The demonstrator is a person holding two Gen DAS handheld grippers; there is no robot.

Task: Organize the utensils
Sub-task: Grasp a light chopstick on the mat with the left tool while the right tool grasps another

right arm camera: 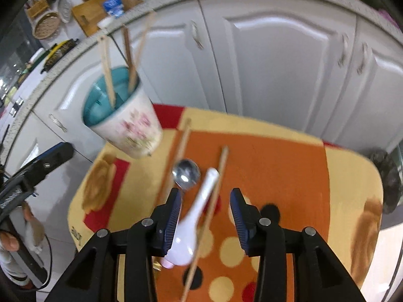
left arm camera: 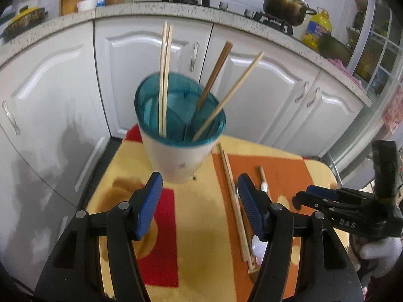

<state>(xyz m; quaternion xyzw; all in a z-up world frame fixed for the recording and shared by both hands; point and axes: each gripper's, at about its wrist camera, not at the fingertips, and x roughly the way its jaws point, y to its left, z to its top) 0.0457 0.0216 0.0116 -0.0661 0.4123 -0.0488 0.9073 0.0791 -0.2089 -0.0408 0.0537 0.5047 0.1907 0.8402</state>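
Note:
A white utensil holder with a teal inside [left arm camera: 176, 136] stands at the far end of the patterned table and holds several chopsticks [left arm camera: 163, 80]. It also shows in the right wrist view [right arm camera: 126, 123]. My left gripper [left arm camera: 199, 201] is open and empty, just in front of the holder. On the table lie a white ceramic spoon [right arm camera: 194, 226], a metal spoon [right arm camera: 186, 173] and loose chopsticks [right arm camera: 211, 211]. My right gripper [right arm camera: 205, 216] is open above the white spoon and one chopstick. It also shows in the left wrist view [left arm camera: 309, 196].
The table has a yellow, orange and red cloth [left arm camera: 196, 226]. White kitchen cabinets [left arm camera: 252, 88] stand right behind it, with a countertop carrying pots [left arm camera: 287, 5] and an oil bottle [left arm camera: 317, 27]. A pair of chopsticks [left arm camera: 234, 201] lies right of the holder.

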